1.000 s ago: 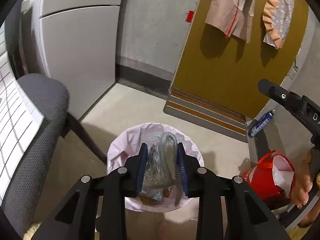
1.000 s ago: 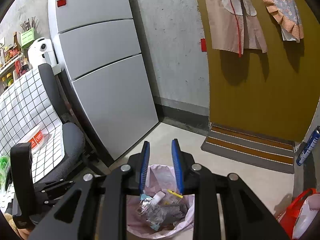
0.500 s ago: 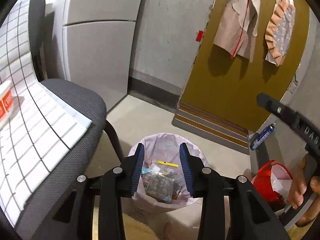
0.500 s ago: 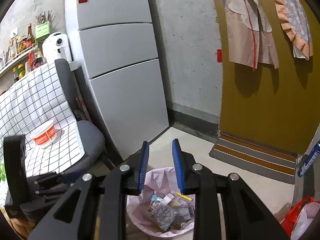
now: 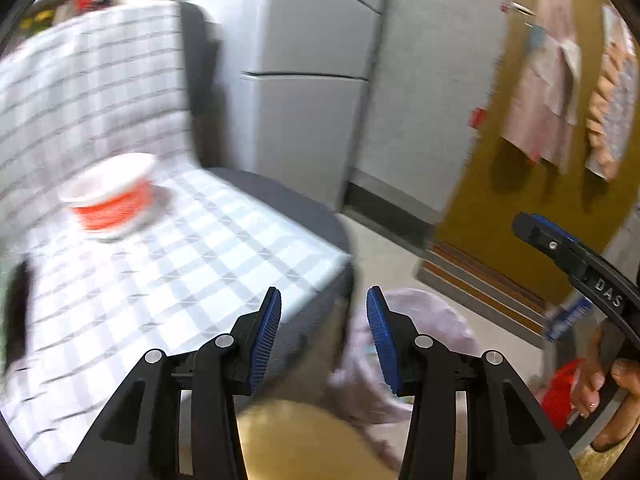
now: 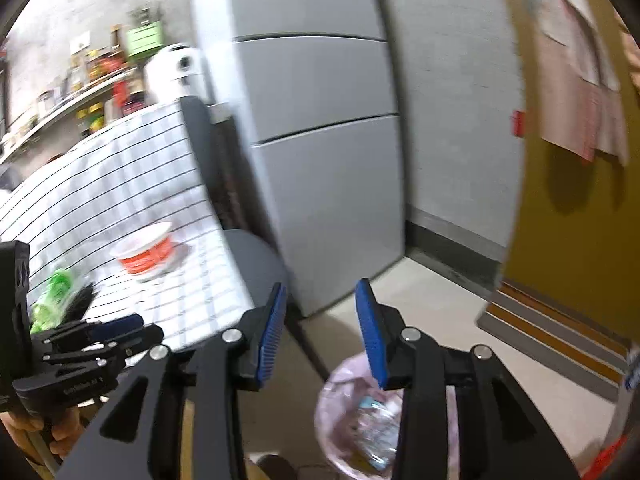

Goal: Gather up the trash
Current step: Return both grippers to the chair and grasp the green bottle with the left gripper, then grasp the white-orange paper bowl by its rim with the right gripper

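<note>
Checked cloth draped over a chair beside a grey refrigerator. Left gripper and right gripper: jaws wide apart, empty. Orange-banded cup rests on the cloth; lined bin (trash inside) stands on the floor below.

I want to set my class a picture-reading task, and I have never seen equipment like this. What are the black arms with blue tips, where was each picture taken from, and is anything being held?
No robot is here: a person carries a two-fingered hand tool in each hand, each with a camera looking along its fingers. One picture comes from the left gripper, the other from the right gripper. The blue strips are the finger pads. Both grippers are open and hold nothing. On the chair, draped with a checked cloth, stands a red and white tub; the right view also shows a green packet there. On the floor stands a bin with a pink liner that already holds wrappers. Both pictures are blurred.
</note>
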